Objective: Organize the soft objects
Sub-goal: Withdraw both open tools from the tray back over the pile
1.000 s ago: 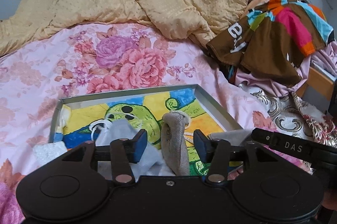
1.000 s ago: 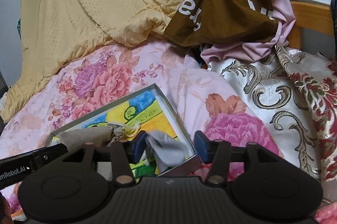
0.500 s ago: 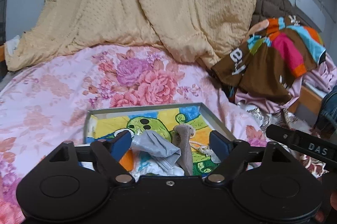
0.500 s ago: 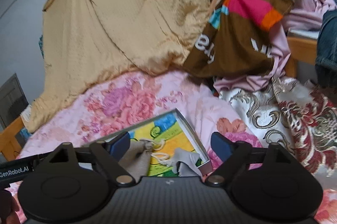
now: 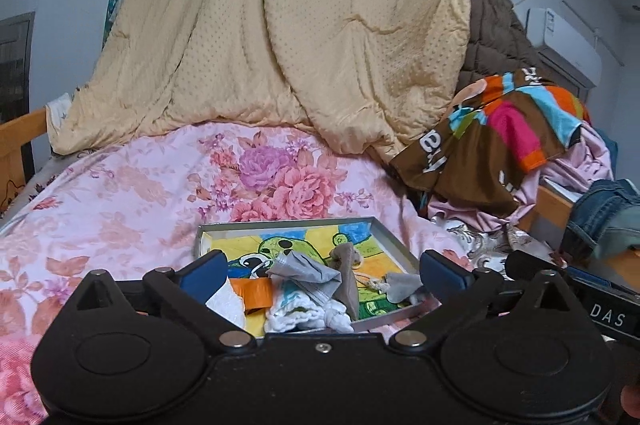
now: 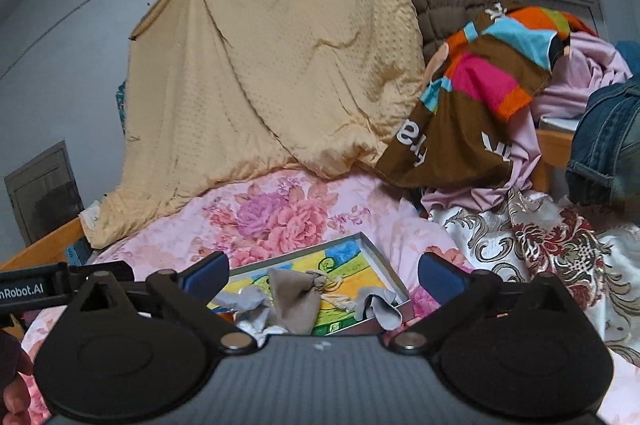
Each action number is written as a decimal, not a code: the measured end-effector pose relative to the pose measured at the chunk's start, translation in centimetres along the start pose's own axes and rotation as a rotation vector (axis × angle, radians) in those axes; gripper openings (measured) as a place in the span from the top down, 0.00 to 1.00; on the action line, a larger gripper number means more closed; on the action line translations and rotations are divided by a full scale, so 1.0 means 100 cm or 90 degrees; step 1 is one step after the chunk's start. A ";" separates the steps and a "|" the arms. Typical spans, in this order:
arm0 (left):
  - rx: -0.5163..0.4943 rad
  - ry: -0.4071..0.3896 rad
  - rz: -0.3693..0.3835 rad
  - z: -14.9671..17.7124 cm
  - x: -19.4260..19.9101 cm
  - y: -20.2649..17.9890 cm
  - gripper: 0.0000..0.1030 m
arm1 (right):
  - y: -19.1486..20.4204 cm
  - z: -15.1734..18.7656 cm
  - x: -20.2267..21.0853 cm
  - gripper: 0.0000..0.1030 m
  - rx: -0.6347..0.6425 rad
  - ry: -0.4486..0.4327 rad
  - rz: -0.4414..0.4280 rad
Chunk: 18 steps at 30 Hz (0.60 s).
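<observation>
The tray's [image 5: 394,243] near edge is hidden behind the left hand-held gripper [image 5: 322,275], perhaps with more soft items.

A pink bedspread [image 5: 120,193] is showing big pink and purple flowers. A yellow blanket [image 5: 280,33] is showing tiny dots. The tray [image 5: 288,223] is showing a green, yellow and blue cartoon.

Left wrist view looks forward along the left hand-held gripper [image 5: 322,275], raised over the bed [image 5: 120,193], tray [image 5: 394,249] just ahead and below. Right wrist view looks along the right hand-held gripper [image 6: 322,273] from slightly further right, same height, tray [image 6: 386,271] ahead-left. Both share tray, floral bed [image 6: 280,217], hanging yellow quilt [image 5: 304,37] [image 6: 280,65] far ahead.
</observation>
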<state>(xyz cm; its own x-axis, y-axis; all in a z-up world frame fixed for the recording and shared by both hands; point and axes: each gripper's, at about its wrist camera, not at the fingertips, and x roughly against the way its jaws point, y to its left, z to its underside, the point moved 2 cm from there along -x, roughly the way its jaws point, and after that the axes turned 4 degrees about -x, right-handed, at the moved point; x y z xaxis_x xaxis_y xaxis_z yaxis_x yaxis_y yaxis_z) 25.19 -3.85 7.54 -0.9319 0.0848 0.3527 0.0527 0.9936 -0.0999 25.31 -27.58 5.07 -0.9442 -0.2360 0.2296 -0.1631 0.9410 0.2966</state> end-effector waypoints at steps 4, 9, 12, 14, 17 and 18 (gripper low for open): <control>-0.018 -0.006 0.006 0.007 0.022 -0.004 0.01 | 0.005 0.005 0.019 0.00 0.008 -0.006 0.004; -0.054 -0.015 0.005 0.017 0.044 -0.010 0.01 | 0.009 0.015 0.035 0.00 0.010 0.004 0.000; -0.059 -0.016 0.005 0.024 0.054 -0.010 0.01 | 0.012 0.020 0.043 0.00 0.014 0.009 0.000; -0.062 -0.013 0.003 0.029 0.059 -0.010 0.01 | 0.014 0.023 0.047 0.00 0.016 0.012 -0.001; -0.070 -0.006 0.001 0.037 0.063 -0.008 0.01 | 0.016 0.027 0.053 0.00 0.022 0.019 0.002; -0.073 -0.003 -0.001 0.040 0.064 -0.007 0.01 | 0.017 0.029 0.054 0.00 0.025 0.021 0.004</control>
<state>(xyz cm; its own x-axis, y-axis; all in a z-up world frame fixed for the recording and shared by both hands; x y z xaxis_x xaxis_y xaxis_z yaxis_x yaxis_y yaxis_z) 17.75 -4.34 6.19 -0.9338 0.0834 0.3480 0.0919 0.9957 0.0081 19.07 -26.56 4.15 -0.9351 -0.2380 0.2624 -0.1693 0.9509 0.2592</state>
